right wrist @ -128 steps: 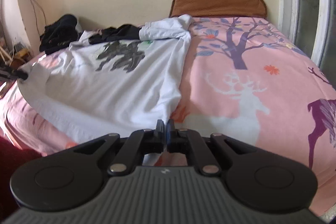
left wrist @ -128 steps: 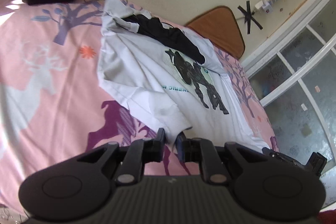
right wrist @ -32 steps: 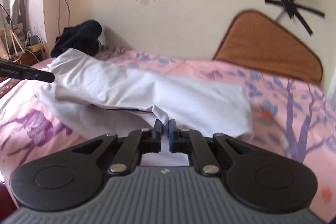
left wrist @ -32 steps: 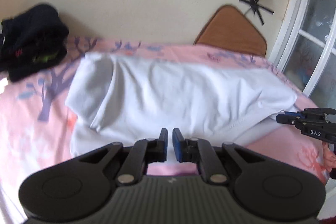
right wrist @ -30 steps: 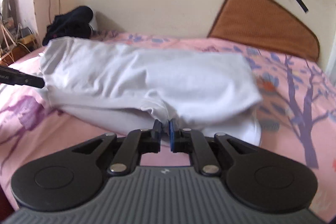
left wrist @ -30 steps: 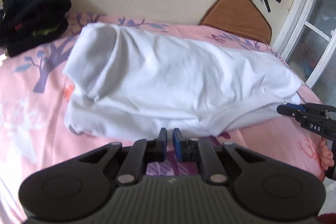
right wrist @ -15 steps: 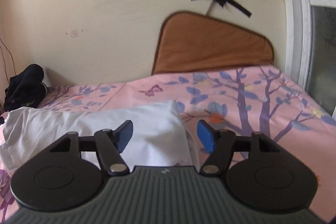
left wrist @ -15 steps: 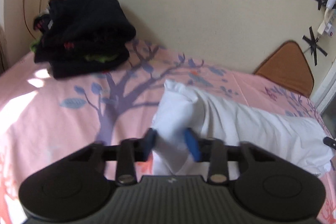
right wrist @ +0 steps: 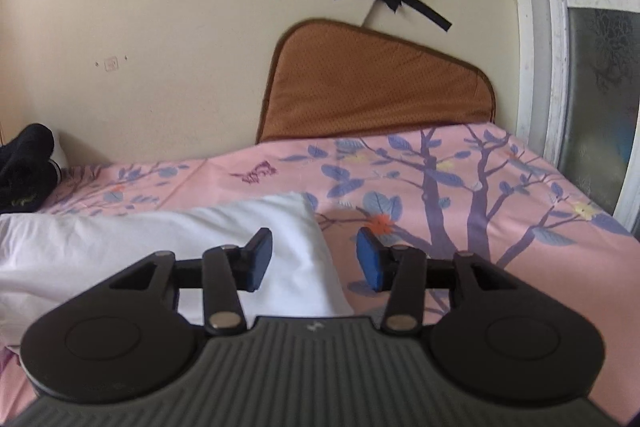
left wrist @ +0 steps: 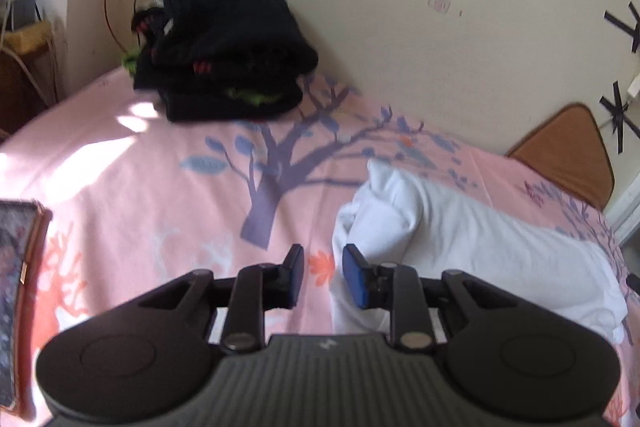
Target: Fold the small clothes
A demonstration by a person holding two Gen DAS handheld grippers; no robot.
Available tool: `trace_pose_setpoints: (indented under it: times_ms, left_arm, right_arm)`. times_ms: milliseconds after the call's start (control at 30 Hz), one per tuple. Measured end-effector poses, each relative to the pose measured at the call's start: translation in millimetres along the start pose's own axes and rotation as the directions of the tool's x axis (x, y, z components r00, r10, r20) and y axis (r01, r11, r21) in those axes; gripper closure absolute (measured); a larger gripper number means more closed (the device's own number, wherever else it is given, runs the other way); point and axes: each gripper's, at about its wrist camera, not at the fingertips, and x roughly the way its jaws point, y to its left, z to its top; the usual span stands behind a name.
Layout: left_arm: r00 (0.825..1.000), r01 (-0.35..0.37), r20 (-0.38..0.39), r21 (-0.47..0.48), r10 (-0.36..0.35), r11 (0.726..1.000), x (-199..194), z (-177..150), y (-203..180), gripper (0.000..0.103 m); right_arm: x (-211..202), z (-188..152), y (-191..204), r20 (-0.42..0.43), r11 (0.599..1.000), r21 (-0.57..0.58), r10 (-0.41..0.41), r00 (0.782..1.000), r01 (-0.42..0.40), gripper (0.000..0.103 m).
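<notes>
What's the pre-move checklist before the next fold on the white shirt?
1. Left tongs free of cloth: ok, jaws opening, nothing between them, the shirt's end lies just beside them.
2. Right tongs free of cloth: ok, jaws opening, not pressing on the shirt edge seen between them.
3. White shirt lying folded on the bedsheet: ok, a long band across the bed.
4. Fold neat: not ok, the left end is bunched and lumpy.
5. Bed around the shirt free for the next fold: ok, the black clothes pile sits apart by the wall.
6. Near hem aligned: cannot tell, hidden behind the tongs.
</notes>
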Motion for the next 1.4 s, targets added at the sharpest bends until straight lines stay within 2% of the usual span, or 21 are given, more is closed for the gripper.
trace_pose_setpoints:
  times_ms: [100,200,267,333,433,500,533,600,667,833,900,1000,1033,1067,1100,1133,1200,1233,1300,1333,1400]
  left_arm:
    - [0.994,0.033,0.104,0.121,-0.046,0.992,-15.2,10.7,-36.8,0.081]
    - [0.979,0.148,0.103,0.246,-0.178,0.958,-4.0,11.6,-78.4,0.074]
    - [0.975,0.170,0.089,0.302,-0.206,0.938,15.6,7.8,-98.6,0.072]
    - [0.980,0.164,0.058,0.324,-0.192,0.932,40.2,4.2,-106.9,0.072]
    - [0.993,0.119,-0.016,0.291,-0.119,0.949,83.4,-1.4,-97.1,0.074]
    - [0.993,0.118,-0.054,0.258,-0.108,0.959,105.2,-7.4,-80.0,0.087]
    - [0.992,0.124,-0.027,0.252,-0.121,0.960,107.1,-10.4,-73.5,0.090]
    - [0.990,0.141,-0.016,0.233,-0.141,0.962,105.1,-11.8,-64.2,0.092]
    - [0.988,0.150,-0.016,0.216,-0.151,0.965,105.6,-10.8,-61.7,0.092]
    - [0.984,0.176,-0.015,0.194,-0.176,0.965,103.3,-11.7,-55.5,0.091]
    - [0.984,0.177,-0.015,0.196,-0.177,0.964,104.1,-11.2,-56.7,0.091]
    - [0.986,0.162,-0.011,0.220,-0.164,0.962,104.3,-12.3,-61.0,0.091]
    - [0.987,0.158,-0.010,0.229,-0.160,0.960,104.6,-12.8,-62.5,0.091]
    - [0.987,0.157,-0.010,0.235,-0.159,0.959,104.6,-13.1,-63.4,0.091]
    - [0.987,0.156,-0.010,0.237,-0.158,0.959,104.8,-13.2,-63.7,0.091]
    - [0.988,0.155,-0.010,0.238,-0.157,0.959,104.9,-13.1,-63.7,0.091]
    - [0.988,0.152,-0.009,0.238,-0.154,0.959,104.6,-13.5,-63.8,0.091]
    - [0.988,0.151,-0.008,0.239,-0.154,0.959,104.6,-13.6,-63.7,0.091]
    - [0.989,0.145,-0.005,0.244,-0.148,0.959,104.5,-14.1,-65.1,0.091]
    - [0.990,0.141,-0.004,0.249,-0.144,0.958,104.7,-14.3,-66.1,0.091]
    - [0.991,0.128,0.001,0.264,-0.133,0.956,104.3,-15.2,-68.8,0.091]
  right_arm:
    - [3.9,7.0,17.9,-0.015,0.997,-0.047,0.054,0.998,-0.055,0.054]
    - [17.4,11.9,45.0,-0.031,0.989,-0.084,0.117,0.993,-0.119,0.054]
    - [27.2,12.9,65.4,-0.046,0.980,-0.079,0.178,0.983,-0.181,0.055]
    - [39.5,10.7,88.1,-0.077,0.959,-0.074,0.266,0.961,-0.272,0.056]
    - [65.2,1.1,120.4,-0.167,0.930,-0.064,0.347,0.923,-0.361,0.062]
    - [87.1,-10.5,140.7,-0.263,0.910,-0.051,0.385,0.884,-0.412,0.065]
    - [99.9,-18.8,149.4,-0.325,0.902,-0.037,0.396,0.859,-0.430,0.065]
    - [98.7,-26.9,163.2,-0.276,0.902,-0.114,0.373,0.886,-0.415,0.062]
    - [94.5,-25.5,171.1,-0.269,0.905,-0.155,0.347,0.898,-0.396,0.061]
    - [86.0,-18.6,142.9,-0.265,0.903,-0.038,0.403,0.876,-0.427,0.065]
    - [71.9,-9.8,126.5,-0.196,0.915,-0.040,0.386,0.901,-0.401,0.065]
    - [81.7,1.7,94.4,-0.193,0.970,-0.093,0.205,0.959,-0.226,0.066]
    - [91.3,2.1,78.8,-0.217,0.978,-0.099,0.158,0.963,-0.182,0.069]
    - [98.9,1.3,62.8,-0.227,0.982,-0.103,0.135,0.965,-0.161,0.088]
    - [104.4,2.2,41.5,-0.225,0.985,-0.053,0.151,0.963,-0.166,0.096]
    - [107.1,6.2,20.2,-0.234,0.982,0.071,0.185,0.954,-0.173,0.103]
    - [98.5,12.4,-4.1,-0.194,0.958,0.244,0.200,0.960,-0.151,0.103]
    - [83.2,14.3,-8.8,-0.133,0.960,0.244,0.173,0.976,-0.137,0.098]
    - [64.9,17.5,-12.4,-0.077,0.966,0.222,0.154,0.985,-0.134,0.092]
    - [62.9,16.1,-14.4,-0.085,0.968,0.216,0.152,0.985,-0.130,0.092]
    - [80.8,3.9,-15.9,-0.214,0.984,0.171,0.085,0.973,-0.048,0.094]
